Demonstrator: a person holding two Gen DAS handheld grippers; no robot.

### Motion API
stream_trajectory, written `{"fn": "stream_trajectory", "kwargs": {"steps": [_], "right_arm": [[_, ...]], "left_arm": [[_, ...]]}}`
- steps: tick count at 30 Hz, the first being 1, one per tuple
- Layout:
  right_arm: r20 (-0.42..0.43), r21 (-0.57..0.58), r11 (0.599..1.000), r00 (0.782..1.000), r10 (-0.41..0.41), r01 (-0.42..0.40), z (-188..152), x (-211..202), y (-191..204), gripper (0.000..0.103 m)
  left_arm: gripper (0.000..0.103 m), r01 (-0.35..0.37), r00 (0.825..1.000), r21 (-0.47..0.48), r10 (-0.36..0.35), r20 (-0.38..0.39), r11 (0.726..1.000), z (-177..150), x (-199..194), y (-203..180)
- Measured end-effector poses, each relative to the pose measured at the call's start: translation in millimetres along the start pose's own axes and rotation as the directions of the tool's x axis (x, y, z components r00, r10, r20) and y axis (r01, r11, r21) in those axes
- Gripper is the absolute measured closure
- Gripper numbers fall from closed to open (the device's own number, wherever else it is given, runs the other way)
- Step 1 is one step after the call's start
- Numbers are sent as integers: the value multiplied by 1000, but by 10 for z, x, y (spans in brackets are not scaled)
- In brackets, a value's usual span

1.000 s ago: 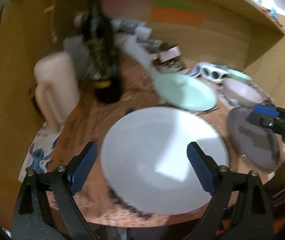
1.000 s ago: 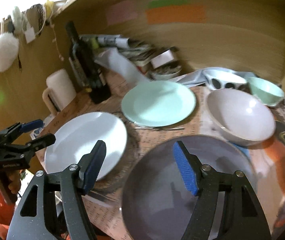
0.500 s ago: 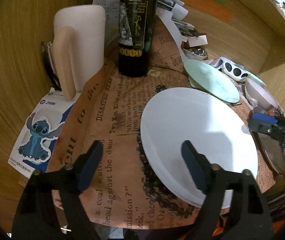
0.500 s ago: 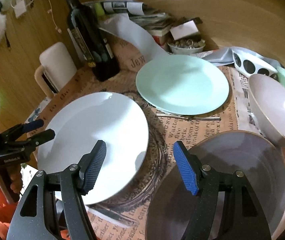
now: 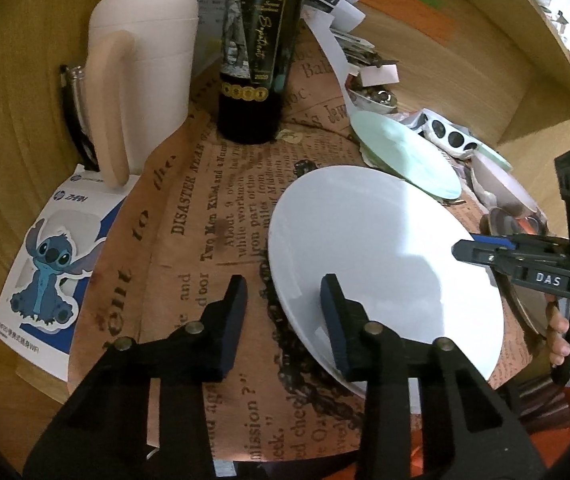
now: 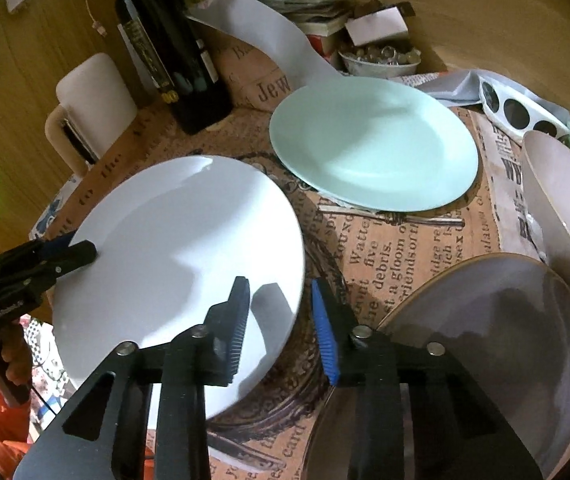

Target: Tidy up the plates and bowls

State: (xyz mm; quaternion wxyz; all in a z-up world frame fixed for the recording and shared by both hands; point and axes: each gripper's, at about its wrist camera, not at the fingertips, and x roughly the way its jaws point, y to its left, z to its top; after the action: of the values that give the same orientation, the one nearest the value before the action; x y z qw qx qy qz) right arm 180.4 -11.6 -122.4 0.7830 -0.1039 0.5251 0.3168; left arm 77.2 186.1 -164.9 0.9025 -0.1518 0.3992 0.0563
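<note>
- Both grippers straddle the white plate flat on the newspaper-covered table.
- My left gripper has been closing on its left rim; pads not yet touching.
- My right gripper, also closing, straddles the right rim.
- Risk, I judge: uneven pinches tilt the plate, sliding it off.

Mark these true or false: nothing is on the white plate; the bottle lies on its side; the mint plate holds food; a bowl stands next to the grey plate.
1. Nothing is on the white plate. True.
2. The bottle lies on its side. False: it stands upright.
3. The mint plate holds food. False: it is bare.
4. A bowl stands next to the grey plate. True.
</note>
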Motion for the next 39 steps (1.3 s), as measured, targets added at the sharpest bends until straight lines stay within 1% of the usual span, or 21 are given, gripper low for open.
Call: {"fn": "stream_trajectory", "kwargs": {"steps": [5,9,12,14,18,28,35,39], "right_arm": [[-7,-3,1000,1000,6,-6,0,23,20,77],[-7,5,1000,1000,5,-5,1,25,25,77],[-2,1,1000,1000,-3,3,-1,19,40,77],[9,1,1000,1000,-10,10,-1,8,55,77],[27,29,1000,1000,9,-10,0,-24,20,77],[111,25,1000,994,-18,15,9,-215,12,77],[141,62,998,989,-32,23,5,-326,-113,77],[158,84,996,987,-42,29,-22,-409,-191,77]], "left_arm": [[76,28,1000,26,-28,-10,999,4,28,-57],[75,8,1000,48,-8,-3,999,-1,28,-103],[76,12,1000,28,-12,-17,1000,15,34,-85],[76,0,1000,19,0,-21,1000,23,38,-96],[75,-19,1000,13,19,-15,1000,26,42,-119],[75,-6,1000,-11,6,7,1000,53,21,-197],[76,-11,999,34,9,48,999,135,-26,-398],[76,7,998,49,-10,66,999,194,-44,-502]]}}
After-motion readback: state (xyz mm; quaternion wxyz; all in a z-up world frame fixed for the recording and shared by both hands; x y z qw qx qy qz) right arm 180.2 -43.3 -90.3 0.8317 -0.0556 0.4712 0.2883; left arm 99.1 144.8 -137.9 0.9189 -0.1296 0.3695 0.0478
